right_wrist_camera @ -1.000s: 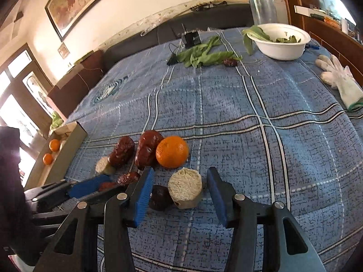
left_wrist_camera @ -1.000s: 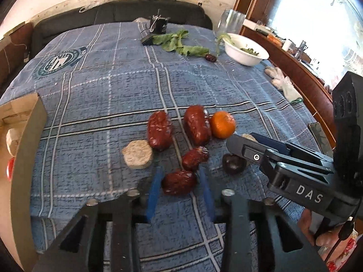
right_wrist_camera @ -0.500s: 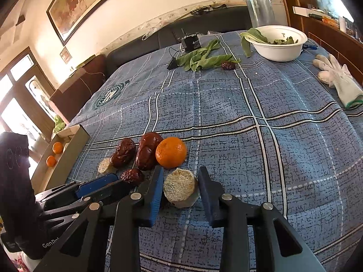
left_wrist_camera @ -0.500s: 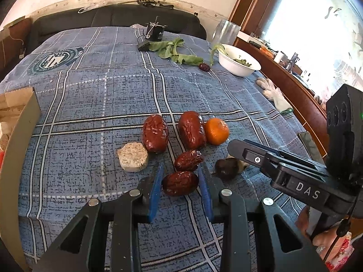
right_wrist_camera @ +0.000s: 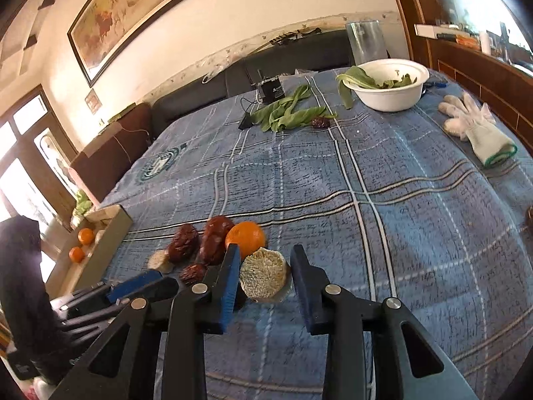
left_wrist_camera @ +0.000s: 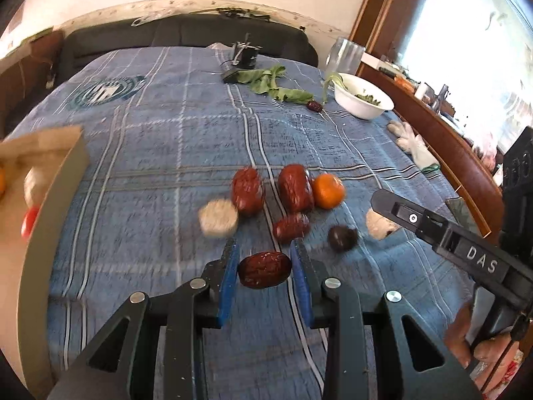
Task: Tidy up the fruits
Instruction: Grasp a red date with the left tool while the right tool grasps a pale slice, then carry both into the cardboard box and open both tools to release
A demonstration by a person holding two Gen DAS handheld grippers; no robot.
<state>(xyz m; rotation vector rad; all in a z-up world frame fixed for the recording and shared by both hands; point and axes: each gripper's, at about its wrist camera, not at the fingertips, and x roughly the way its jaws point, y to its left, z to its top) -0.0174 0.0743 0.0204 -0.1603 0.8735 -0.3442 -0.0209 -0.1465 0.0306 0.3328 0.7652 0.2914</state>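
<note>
Left wrist view shows the left gripper [left_wrist_camera: 265, 268] clenched on a wrinkled red date [left_wrist_camera: 264, 269], its blue pads touching both ends, raised just near of the fruit cluster on the blue plaid desk [left_wrist_camera: 166, 140]. Right wrist view shows the right gripper [right_wrist_camera: 265, 275] grasping a pale round cake [right_wrist_camera: 264, 278] between its pads, just near of the orange [right_wrist_camera: 246, 238]. At far left, a cardboard box [right_wrist_camera: 100, 250] holds two small oranges [right_wrist_camera: 81, 245]. Far right, a white bowl [right_wrist_camera: 391, 85] holds green leaves [right_wrist_camera: 369, 80].
</note>
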